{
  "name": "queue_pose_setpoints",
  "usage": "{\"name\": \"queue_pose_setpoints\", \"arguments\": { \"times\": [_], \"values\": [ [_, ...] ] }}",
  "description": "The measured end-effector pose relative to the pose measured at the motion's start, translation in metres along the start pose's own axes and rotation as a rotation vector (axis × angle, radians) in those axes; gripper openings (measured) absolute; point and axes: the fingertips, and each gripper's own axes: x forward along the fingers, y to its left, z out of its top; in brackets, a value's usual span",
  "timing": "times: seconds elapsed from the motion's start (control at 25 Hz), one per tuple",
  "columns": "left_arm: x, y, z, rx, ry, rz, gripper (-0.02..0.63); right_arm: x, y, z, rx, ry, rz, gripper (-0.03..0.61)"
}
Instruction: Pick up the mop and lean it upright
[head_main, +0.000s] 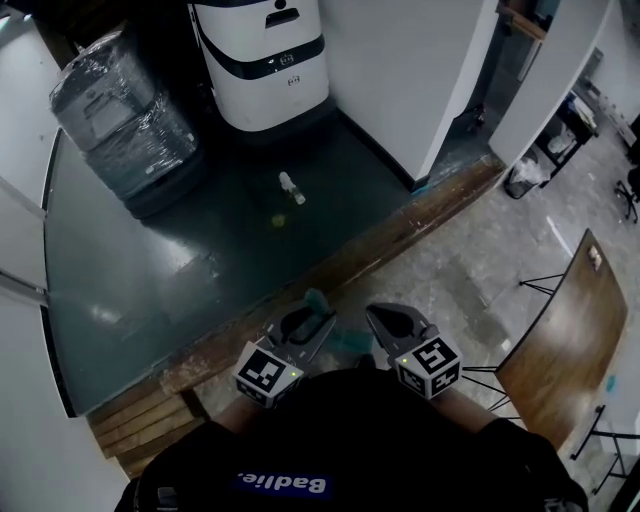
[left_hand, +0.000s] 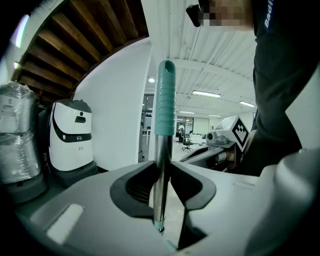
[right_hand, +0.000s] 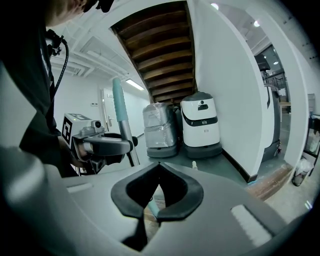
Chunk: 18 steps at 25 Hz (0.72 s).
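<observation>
The mop's handle is a metal pole (left_hand: 159, 175) with a teal grip (left_hand: 165, 100) at its top, and it stands nearly upright. My left gripper (left_hand: 161, 167) is shut on the pole just below the grip. In the head view the teal tip (head_main: 316, 298) pokes up through the left gripper (head_main: 312, 318). The right gripper (head_main: 378, 315) hovers close beside it, to the right. In the right gripper view my right gripper (right_hand: 159, 166) has its tips together with nothing between them, and the left gripper (right_hand: 102, 145) holds the pole (right_hand: 126, 135) to its left. The mop head is hidden.
A white cleaning robot (head_main: 262, 60) and a plastic-wrapped machine (head_main: 125, 115) stand at the back of the dark floor, against the white wall (head_main: 400, 70). A small bottle (head_main: 291, 186) lies on that floor. A wooden folding table (head_main: 560, 340) stands to the right and stacked planks (head_main: 140, 420) lie at the lower left.
</observation>
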Motion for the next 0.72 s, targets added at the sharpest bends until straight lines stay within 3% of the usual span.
{"name": "queue_pose_setpoints", "arguments": {
  "times": [0.44,0.72],
  "values": [
    [0.011,-0.02,0.008,0.004,0.003,-0.056,0.121,-0.012,-0.01,-0.007,0.037,-0.012,-0.012,0.005],
    [0.046,-0.036,0.028,0.02,0.01,-0.12,0.121,-0.033,-0.045,-0.015,0.095,-0.047,-0.064,0.005]
  ]
}}
